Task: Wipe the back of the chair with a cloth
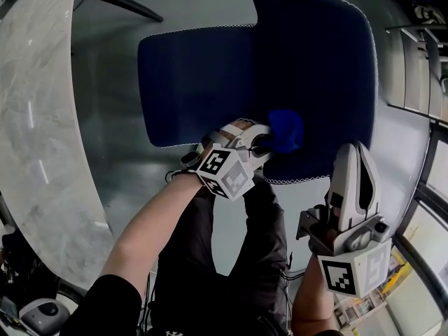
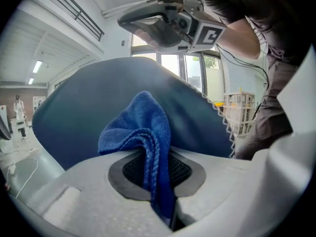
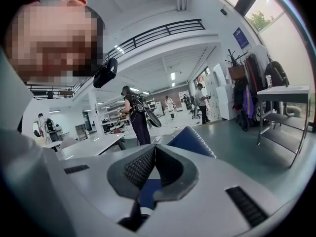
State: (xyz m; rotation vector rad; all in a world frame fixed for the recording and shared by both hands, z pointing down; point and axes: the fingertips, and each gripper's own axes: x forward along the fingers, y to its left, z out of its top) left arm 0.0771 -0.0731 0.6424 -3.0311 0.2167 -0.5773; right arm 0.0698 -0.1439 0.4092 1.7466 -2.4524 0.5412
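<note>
The left gripper has its jaws pinched on a blue cloth. In the left gripper view a fold of the cloth runs down between the 2 pads and bunches out above them. The cloth lies against the dark blue chair, on the larger padded panel, near that panel's white-stitched edge closest to the person.

The right gripper hangs just off that same edge, to the right of the left one, and touches neither chair nor cloth. Its jaws are pressed together at the tips with nothing between them. In the right gripper view a corner of the chair shows past them.

A pale marble table curves along the left of the head view, well apart from the chair. Several people stand far back in the hall.
</note>
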